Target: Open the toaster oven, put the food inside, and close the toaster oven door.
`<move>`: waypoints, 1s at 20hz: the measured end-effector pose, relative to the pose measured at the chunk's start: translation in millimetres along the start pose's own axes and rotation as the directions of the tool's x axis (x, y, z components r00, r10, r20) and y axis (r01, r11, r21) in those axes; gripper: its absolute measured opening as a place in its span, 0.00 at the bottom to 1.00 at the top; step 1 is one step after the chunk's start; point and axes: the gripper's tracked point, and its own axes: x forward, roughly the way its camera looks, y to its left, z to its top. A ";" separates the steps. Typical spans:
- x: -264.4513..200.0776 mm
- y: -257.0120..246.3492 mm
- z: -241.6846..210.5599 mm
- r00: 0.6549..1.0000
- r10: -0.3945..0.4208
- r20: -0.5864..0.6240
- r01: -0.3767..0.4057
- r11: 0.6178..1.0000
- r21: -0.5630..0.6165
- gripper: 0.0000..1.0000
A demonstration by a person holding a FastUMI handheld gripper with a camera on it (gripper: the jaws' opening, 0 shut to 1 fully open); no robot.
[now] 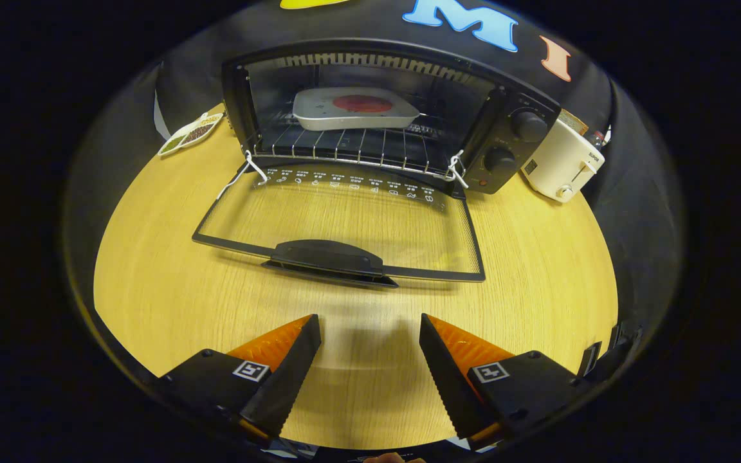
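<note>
A black toaster oven [505,138] stands at the far side of the wooden table, beyond my fingers. Its glass door [345,222] lies folded down flat toward me, with the dark handle [329,257] at its near edge. Inside, on the wire rack [357,146], rests a white square dish [354,109] holding a flat round red piece of food [362,103]. My gripper [369,321] hovers over the table just short of the door handle. It is open, and only bare tabletop shows between the fingers.
A cream toaster [560,164] stands right of the oven. A small leaf-shaped dish of seeds or spices [189,134] lies left of it. The wooden table [152,270] ends close behind my fingers.
</note>
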 end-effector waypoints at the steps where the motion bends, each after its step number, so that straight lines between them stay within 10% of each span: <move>1: 3.0 2.7 0.1 1.000 0.002 -0.007 -0.002 1.000 -0.002 0.99; 12: 21.4 13.9 22.6 0.998 0.044 -0.046 -0.038 0.993 0.110 0.99; 20: 1.3 9.2 39.4 0.997 0.060 0.045 -0.059 0.998 -0.028 1.00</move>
